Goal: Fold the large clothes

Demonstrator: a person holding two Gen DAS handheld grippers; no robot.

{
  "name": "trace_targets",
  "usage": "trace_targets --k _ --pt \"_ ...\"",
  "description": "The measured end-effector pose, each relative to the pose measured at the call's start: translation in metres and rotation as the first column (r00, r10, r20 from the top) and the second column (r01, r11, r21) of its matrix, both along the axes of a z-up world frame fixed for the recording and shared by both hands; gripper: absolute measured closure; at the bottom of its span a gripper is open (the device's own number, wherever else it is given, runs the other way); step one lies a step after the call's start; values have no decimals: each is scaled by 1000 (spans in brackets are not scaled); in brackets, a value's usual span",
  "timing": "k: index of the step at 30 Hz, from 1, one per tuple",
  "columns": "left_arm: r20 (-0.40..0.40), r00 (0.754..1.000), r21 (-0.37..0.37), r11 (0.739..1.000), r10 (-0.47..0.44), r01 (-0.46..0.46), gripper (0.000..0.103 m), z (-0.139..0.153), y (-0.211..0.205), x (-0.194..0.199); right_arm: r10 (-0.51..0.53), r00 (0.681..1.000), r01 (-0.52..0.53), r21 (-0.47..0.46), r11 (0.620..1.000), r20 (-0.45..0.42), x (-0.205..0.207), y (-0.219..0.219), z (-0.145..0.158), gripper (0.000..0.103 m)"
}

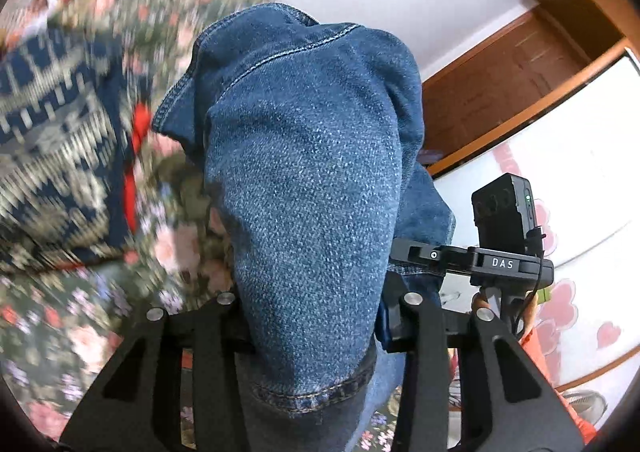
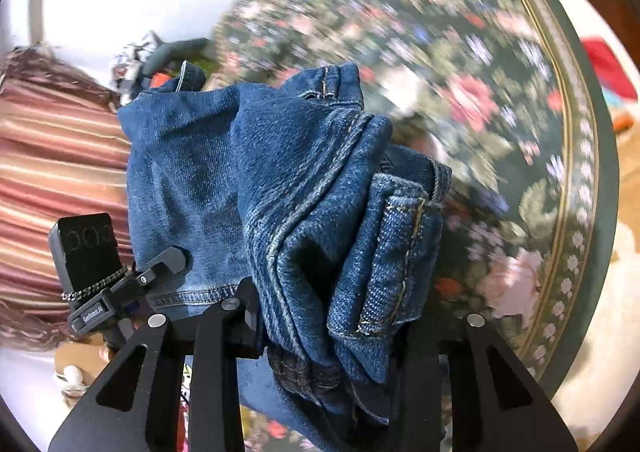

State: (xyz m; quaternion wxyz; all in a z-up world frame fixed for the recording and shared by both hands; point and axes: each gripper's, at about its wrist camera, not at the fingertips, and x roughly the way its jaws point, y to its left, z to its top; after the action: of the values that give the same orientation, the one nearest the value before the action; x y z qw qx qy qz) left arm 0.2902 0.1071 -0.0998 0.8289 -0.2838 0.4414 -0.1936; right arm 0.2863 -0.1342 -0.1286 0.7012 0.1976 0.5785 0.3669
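Blue denim jeans (image 1: 304, 172) fill the middle of the left wrist view, draped over and between the fingers of my left gripper (image 1: 316, 316), which is shut on them near a hem. In the right wrist view the jeans (image 2: 280, 192) bunch in thick folds with seams and a belt loop showing, and my right gripper (image 2: 324, 324) is shut on that bunch. Both grippers hold the jeans lifted above a dark floral bedspread (image 2: 460, 72). The other gripper shows at the right of the left wrist view (image 1: 504, 260) and at the left of the right wrist view (image 2: 104, 292). The fingertips are hidden by denim.
A navy and cream patterned cloth (image 1: 52, 140) with a red item (image 1: 136, 156) lies on the floral spread at left. A wooden door frame (image 1: 520, 64) and white wall are behind. A striped pink curtain (image 2: 52, 172) hangs at left. The bedspread's bordered edge (image 2: 580, 172) curves at right.
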Motion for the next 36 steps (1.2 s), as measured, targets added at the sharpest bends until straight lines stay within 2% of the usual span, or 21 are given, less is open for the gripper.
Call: trace_targets --k 7,10,14,17,21,25,28,30,32,36 --pt "167 984 9 998 62 -64 62 77 60 -34 16 985 -29 73 997 171 -11 55 85 71" --pt "206 974 23 995 92 -98 62 100 83 -36 20 978 -43 105 994 208 -12 82 101 71" --pt "214 967 46 988 135 -148 62 114 125 -29 33 977 -65 143 988 211 -2 127 106 71" --pt "203 965 52 982 167 -181 62 105 154 -25 58 978 -89 146 985 203 7 158 96 71" --pt "139 968 48 974 211 -219 62 78 194 -4 79 983 -100 122 987 165 28 199 68 71" --pt "37 969 41 968 246 -247 62 32 231 24 80 992 -89 86 992 100 51 234 33 71" --pt "-60 960 45 961 275 -273 62 -14 253 48 67 997 -69 45 997 43 72 258 -5 71" --pt "-113 949 76 955 294 -287 58 -47 262 63 47 999 -48 13 999 8 85 268 -30 71" --pt "-124 941 109 947 315 -302 52 -70 268 73 30 999 -30 -7 1000 -22 97 272 -54 69" --pt "-144 940 34 951 310 -308 48 -91 279 74 28 999 -29 -26 999 -33 109 271 -73 62"
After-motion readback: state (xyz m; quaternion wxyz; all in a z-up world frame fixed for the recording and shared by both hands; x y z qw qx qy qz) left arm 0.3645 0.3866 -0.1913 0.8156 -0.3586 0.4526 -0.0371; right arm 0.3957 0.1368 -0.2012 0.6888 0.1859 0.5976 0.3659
